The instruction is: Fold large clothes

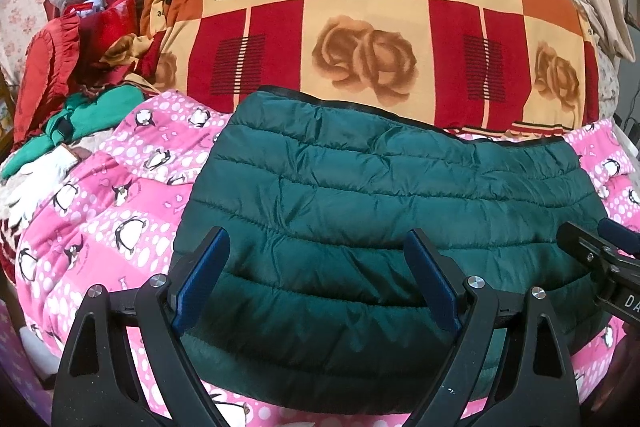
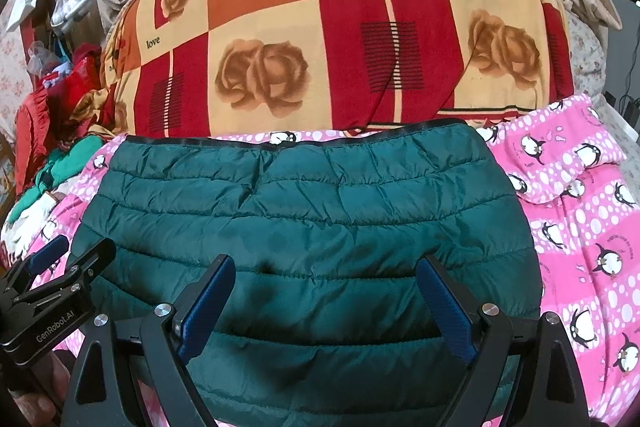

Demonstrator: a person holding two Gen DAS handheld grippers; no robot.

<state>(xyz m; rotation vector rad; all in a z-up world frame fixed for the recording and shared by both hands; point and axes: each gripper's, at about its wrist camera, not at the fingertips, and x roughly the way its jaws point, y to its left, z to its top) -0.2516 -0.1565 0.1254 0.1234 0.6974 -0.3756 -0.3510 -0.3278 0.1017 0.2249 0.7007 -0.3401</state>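
Pink penguin bedspread (image 1: 100, 227) under a folded green puffer jacket (image 1: 380, 195), left tongs (image 1: 316, 247) and right tongs (image 2: 326, 275) both spread wide above it, empty.

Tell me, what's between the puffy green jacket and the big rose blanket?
In the right wrist view, a strip of pink penguin-print sheet shows between the dark green quilted jacket and the red-and-orange rose-patterned blanket.

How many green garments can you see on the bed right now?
2: the dark green quilted jacket lies folded on the pink penguin blanket ahead; a brighter green garment sits crumpled far left. More may be buried.
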